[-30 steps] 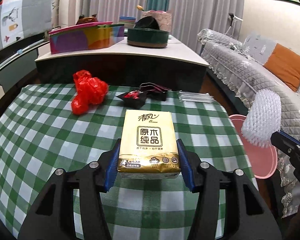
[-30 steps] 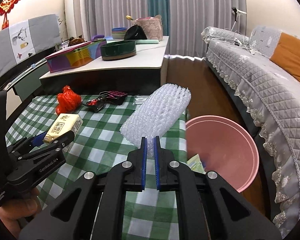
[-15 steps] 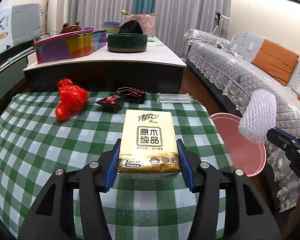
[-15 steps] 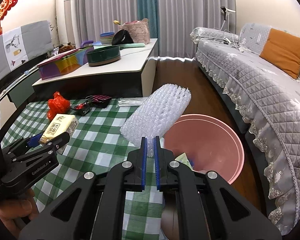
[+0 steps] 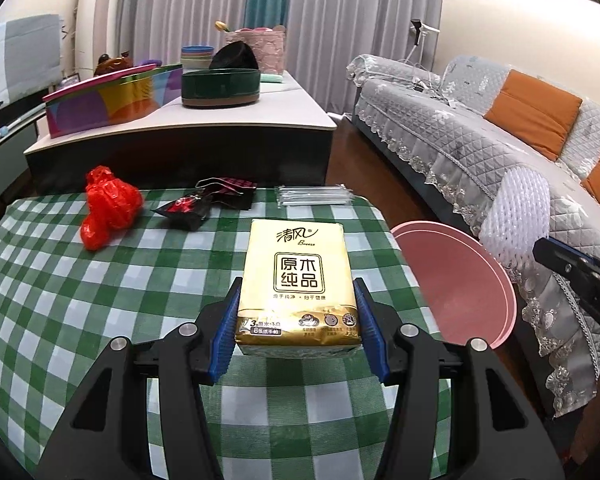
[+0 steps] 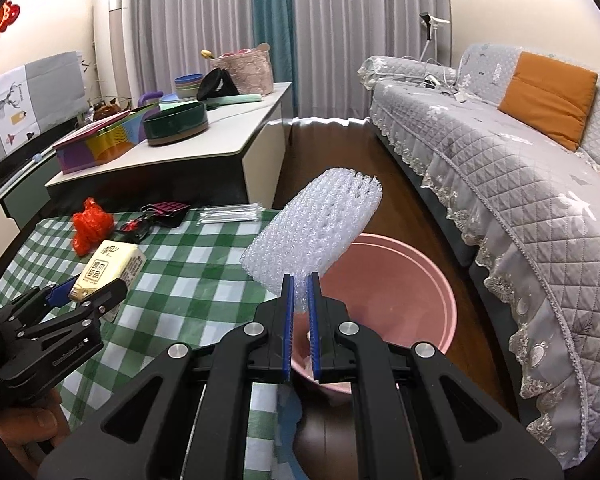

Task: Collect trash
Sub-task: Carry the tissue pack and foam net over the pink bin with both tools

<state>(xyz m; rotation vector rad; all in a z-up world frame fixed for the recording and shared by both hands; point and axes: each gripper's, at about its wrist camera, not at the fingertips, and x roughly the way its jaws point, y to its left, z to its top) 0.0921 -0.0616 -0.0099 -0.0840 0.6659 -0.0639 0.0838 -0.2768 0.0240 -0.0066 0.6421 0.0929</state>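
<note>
My left gripper (image 5: 298, 300) is shut on a yellow tissue pack (image 5: 298, 276) and holds it above the green checked table (image 5: 100, 300); the pack also shows in the right wrist view (image 6: 110, 266). My right gripper (image 6: 300, 280) is shut on a white foam net sleeve (image 6: 316, 232) and holds it over the near rim of the pink bin (image 6: 412, 280), which stands on the floor right of the table. The sleeve (image 5: 516, 216) and bin (image 5: 452, 280) also show in the left wrist view.
A red plastic bag (image 5: 108, 208), dark wrappers (image 5: 204, 204) and a clear packet of sticks (image 5: 312, 196) lie at the table's far edge. A low white cabinet (image 5: 220, 120) with bowls and a box stands behind. A grey sofa (image 6: 520, 152) runs along the right.
Both grippers have moved right toward the bin. The foam sleeve now hangs over the bin's rim rather than over the table. Both grips are unchanged.
</note>
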